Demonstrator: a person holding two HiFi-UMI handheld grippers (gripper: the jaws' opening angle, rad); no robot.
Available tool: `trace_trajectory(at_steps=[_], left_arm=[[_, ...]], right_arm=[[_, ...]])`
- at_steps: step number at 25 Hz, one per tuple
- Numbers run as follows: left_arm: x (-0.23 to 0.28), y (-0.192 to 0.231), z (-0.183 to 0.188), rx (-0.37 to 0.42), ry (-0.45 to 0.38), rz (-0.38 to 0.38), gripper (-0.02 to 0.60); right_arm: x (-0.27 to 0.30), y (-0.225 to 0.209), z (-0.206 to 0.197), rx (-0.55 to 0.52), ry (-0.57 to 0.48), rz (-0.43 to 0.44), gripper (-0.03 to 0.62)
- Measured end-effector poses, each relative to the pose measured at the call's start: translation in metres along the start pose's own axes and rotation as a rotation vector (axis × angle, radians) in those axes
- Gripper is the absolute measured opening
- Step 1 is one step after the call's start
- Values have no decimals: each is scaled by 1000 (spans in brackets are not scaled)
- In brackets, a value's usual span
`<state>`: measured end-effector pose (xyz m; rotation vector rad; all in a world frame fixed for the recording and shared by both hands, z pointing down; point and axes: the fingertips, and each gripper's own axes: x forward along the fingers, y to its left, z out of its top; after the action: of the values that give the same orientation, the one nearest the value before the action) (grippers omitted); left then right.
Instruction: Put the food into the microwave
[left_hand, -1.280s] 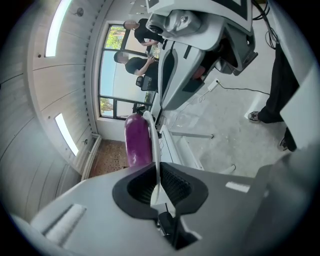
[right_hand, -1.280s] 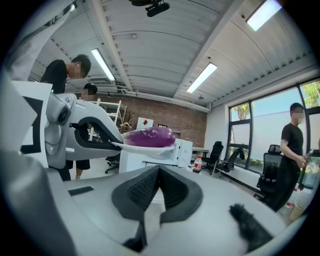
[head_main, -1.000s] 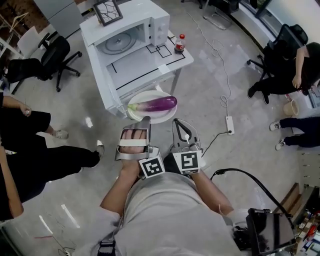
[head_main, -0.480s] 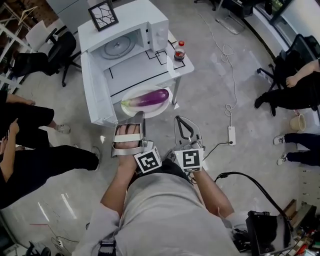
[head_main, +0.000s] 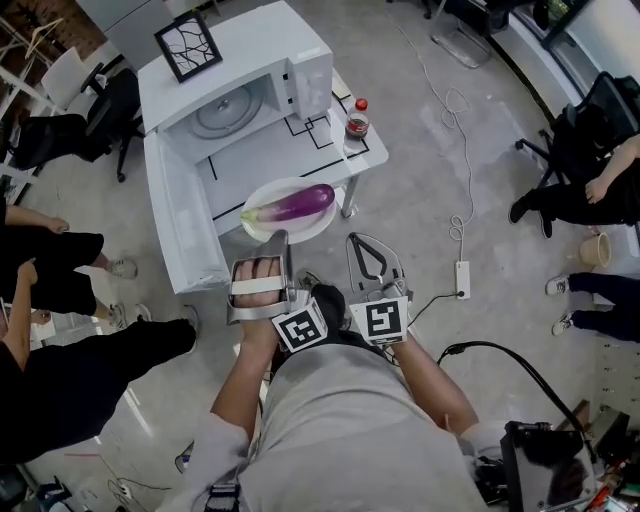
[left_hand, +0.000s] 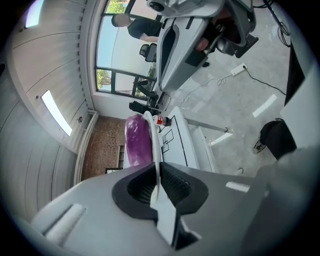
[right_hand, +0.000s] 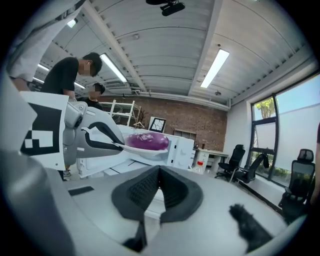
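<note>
A purple eggplant (head_main: 297, 203) lies on a white plate (head_main: 320, 224) that hangs in the air just in front of the small white table (head_main: 330, 150). My left gripper (head_main: 284, 240) is shut on the plate's near rim; in the left gripper view the rim (left_hand: 152, 135) runs between the pads, with the eggplant (left_hand: 137, 142) beyond. The white microwave (head_main: 300, 70) stands on the table, its door (head_main: 180, 230) swung open to the left and its turntable (head_main: 225, 108) showing. My right gripper (head_main: 368, 256) is shut and empty, to the right of the plate.
A red-capped bottle (head_main: 357, 122) stands on the table right of the microwave, and a framed picture (head_main: 188, 45) on top of it. People stand at left and sit at right. A power strip (head_main: 462, 280) with cable lies on the floor at the right.
Both grippers have carried the plate and eggplant forward toward the table. The microwave and its open door now show nearer and further left in the head view.
</note>
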<state>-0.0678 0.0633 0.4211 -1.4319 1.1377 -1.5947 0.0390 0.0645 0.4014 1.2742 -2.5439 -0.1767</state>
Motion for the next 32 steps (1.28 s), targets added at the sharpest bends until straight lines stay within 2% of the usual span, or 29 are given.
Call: trace_trajectory(at_steps=[7, 15, 19, 27, 32], left_arm=[[61, 2, 0, -41, 21, -38, 35], [109, 9, -13, -55, 50, -70, 35], [125, 4, -15, -96, 70, -100, 35], [166, -3, -23, -101, 157, -86, 34], [184, -8, -32, -117, 231, -112, 35]], right_arm=[[70, -27, -2, -25, 25, 45, 11], [131, -43, -7, -16, 32, 84, 11], [150, -47, -12, -21, 54, 126, 11], [197, -51, -29, -21, 50, 243, 10], [226, -51, -45, -32, 52, 310, 11]])
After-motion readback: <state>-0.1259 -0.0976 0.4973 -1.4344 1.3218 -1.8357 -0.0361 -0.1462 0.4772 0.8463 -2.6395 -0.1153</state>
